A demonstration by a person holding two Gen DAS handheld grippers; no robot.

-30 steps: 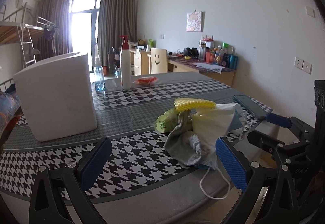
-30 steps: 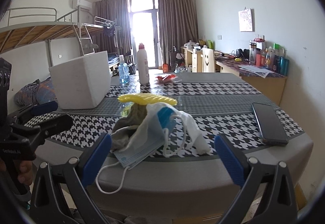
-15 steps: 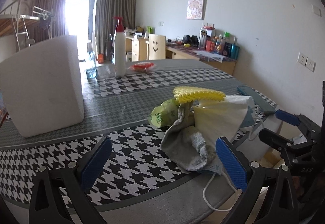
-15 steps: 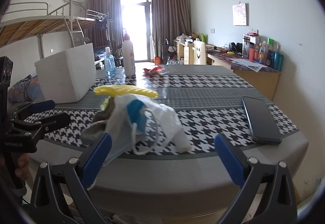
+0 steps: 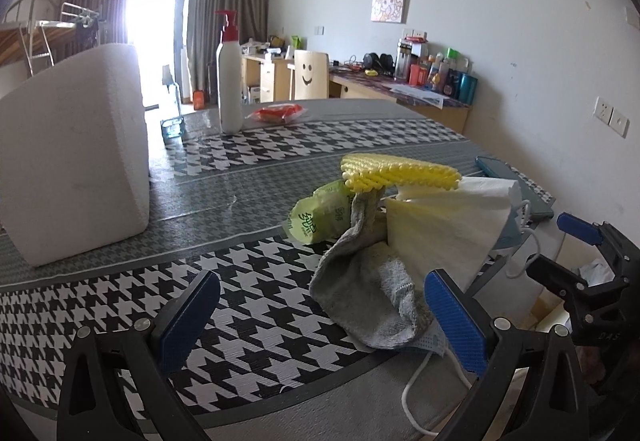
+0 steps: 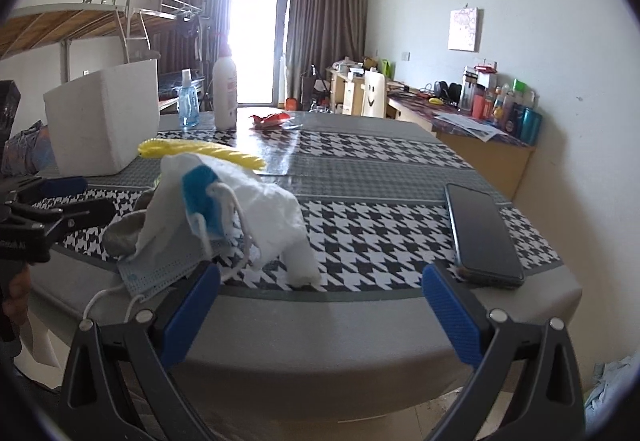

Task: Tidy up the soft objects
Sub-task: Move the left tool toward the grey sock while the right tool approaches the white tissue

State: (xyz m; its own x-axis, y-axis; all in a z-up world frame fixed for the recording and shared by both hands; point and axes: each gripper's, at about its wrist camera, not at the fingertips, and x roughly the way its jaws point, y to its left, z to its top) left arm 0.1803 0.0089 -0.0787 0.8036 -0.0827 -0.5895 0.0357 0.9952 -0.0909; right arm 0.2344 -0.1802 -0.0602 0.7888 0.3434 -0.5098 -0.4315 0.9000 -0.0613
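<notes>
Left gripper (image 5: 320,321): black plastic frame, triangular cut-outs, silver screws at the finger roots, blue ribbed pads (image 5: 456,325). Right gripper (image 6: 320,315): same build, same blue pads (image 6: 452,321). Small pale lettering on both bodies, too small to read.

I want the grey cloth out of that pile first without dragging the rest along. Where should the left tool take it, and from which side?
Probably the grey cloth's loose lower fold, which hangs free toward the table edge. Come in low from the near edge with the open left tool. Higher up it is tucked under the yellow brush and against the white tissue.
</notes>
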